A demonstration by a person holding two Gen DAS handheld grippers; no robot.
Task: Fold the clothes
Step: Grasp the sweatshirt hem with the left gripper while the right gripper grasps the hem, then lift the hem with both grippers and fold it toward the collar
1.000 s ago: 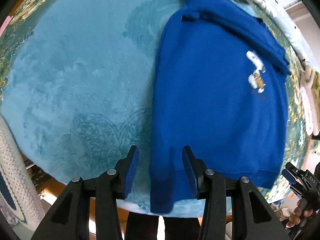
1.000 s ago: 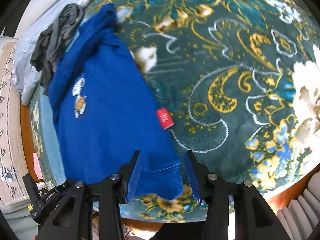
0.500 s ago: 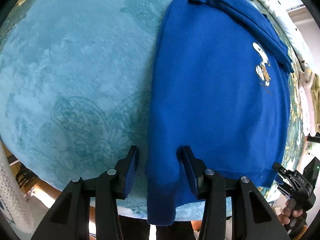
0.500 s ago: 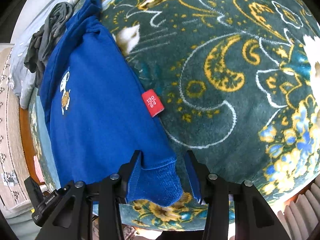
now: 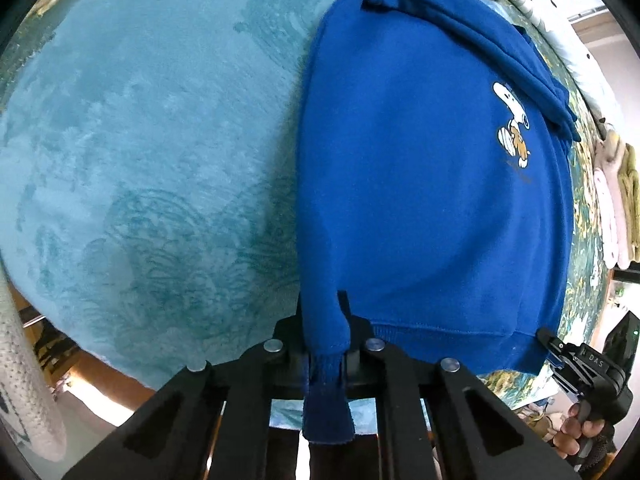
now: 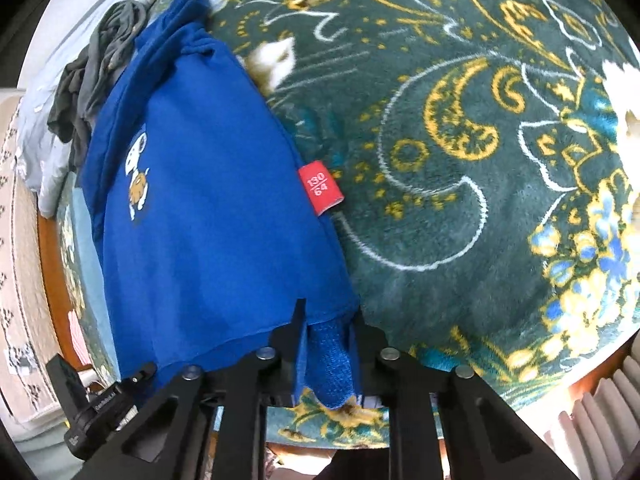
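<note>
A home: plush floral blanket (image 6: 460, 160), clothes pile (image 6: 92, 80), radiator (image 6: 616, 408).

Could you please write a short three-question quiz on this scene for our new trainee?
1. True or false: the left gripper is shut on the blue sweatshirt.
2. Which part does the right gripper clamp? A) hood B) hem corner C) red tag
3. Fill in: the red size tag reads 130 over ___.

Key: 1 true; 2 B; 3 64.
</note>
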